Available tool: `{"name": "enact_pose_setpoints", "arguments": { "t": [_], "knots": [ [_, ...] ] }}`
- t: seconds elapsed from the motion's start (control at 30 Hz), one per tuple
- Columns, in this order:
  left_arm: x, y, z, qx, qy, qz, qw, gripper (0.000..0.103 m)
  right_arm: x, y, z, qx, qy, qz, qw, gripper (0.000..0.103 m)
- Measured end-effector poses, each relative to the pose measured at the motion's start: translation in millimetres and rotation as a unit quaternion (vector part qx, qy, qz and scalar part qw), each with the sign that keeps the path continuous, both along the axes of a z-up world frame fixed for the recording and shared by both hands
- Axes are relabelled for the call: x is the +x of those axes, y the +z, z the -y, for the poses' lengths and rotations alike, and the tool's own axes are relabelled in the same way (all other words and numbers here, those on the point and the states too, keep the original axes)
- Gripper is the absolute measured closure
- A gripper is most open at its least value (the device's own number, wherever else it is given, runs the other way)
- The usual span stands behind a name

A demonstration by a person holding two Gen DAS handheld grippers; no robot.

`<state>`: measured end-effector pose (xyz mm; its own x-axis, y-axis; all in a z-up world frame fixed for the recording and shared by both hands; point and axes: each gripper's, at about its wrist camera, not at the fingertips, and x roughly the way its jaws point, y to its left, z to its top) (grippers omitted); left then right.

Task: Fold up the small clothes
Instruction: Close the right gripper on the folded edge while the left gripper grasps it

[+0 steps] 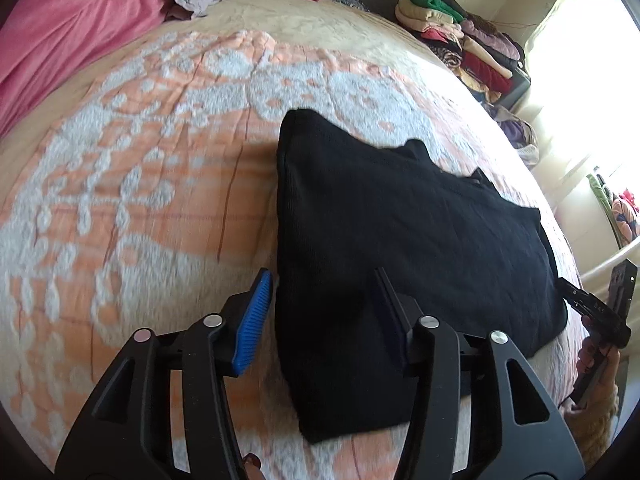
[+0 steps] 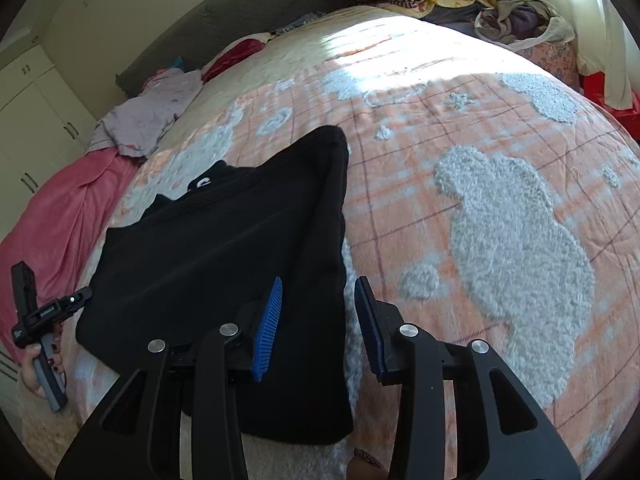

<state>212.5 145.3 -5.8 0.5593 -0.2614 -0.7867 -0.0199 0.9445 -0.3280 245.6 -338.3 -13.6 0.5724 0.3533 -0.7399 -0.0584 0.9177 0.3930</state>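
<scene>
Both grippers' fingers spread, empty: left gripper (image 1: 324, 312), right gripper (image 2: 318, 324) straddling folded black knit garment (image 1: 400, 248) edges. Risk: pinching fluffy orange-white bedspread (image 1: 140, 200) too, or single layer, undoing fold.

A lived-in home bedroom.

A wide bed (image 2: 460, 92) under an orange-and-white blanket (image 1: 140, 200) fills both views, a padded headboard (image 2: 224, 20) behind it. A pink duvet (image 1: 60, 28) is bunched at one side. Folded clothes (image 1: 460, 36) are stacked beside a bright curtained window (image 1: 580, 60), and a cream wardrobe (image 2: 36, 112) stands along the wall.
</scene>
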Motion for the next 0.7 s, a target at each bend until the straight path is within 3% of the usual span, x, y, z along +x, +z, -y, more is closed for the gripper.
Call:
{"name": "enact_pose_setpoints", "arguments": {
  "t": [0.2, 0.27, 0.33, 0.4, 0.47, 0.57, 0.67, 0.7],
  "knots": [
    [-23.8, -13.8, 3.0, -0.010, 0.015, -0.010, 0.9998, 0.052, -15.2, -8.4, 3.3, 0.034, 0.007, -0.007, 0.999, 0.066],
    [-26.8, -17.4, 3.7, -0.027, 0.019, -0.011, 0.9994, 0.068, -18.1, -10.2, 5.6, 0.047, 0.009, -0.012, 0.999, 0.068],
    [-29.7, -15.6, 7.6, -0.031, 0.015, -0.008, 0.9994, 0.084, -22.6, -8.4, 4.2, 0.047, 0.019, -0.010, 0.999, 0.080],
    [-33.6, -8.2, 16.6, -0.002, 0.007, 0.000, 1.0000, 0.088, -29.7, -0.3, 0.4, 0.032, 0.024, 0.005, 0.999, 0.092],
    [-38.1, -2.4, 23.4, 0.022, 0.000, 0.007, 0.9997, 0.090, -38.1, 9.1, -2.6, 0.014, 0.021, 0.020, 0.999, 0.093],
    [-39.7, -5.2, 21.7, 0.023, 0.007, 0.002, 0.9997, 0.087, -42.4, 6.2, -3.5, -0.018, 0.008, 0.013, 1.000, 0.092],
    [-43.6, -8.4, 19.4, 0.023, 0.012, 0.002, 0.9997, 0.084, -44.7, -2.3, -4.7, -0.037, -0.005, 0.009, 0.999, 0.087],
    [-44.5, -8.5, 19.4, 0.022, 0.011, 0.002, 0.9997, 0.084, -45.8, -2.2, -4.1, -0.041, -0.011, 0.010, 0.999, 0.081]
  ]
}}
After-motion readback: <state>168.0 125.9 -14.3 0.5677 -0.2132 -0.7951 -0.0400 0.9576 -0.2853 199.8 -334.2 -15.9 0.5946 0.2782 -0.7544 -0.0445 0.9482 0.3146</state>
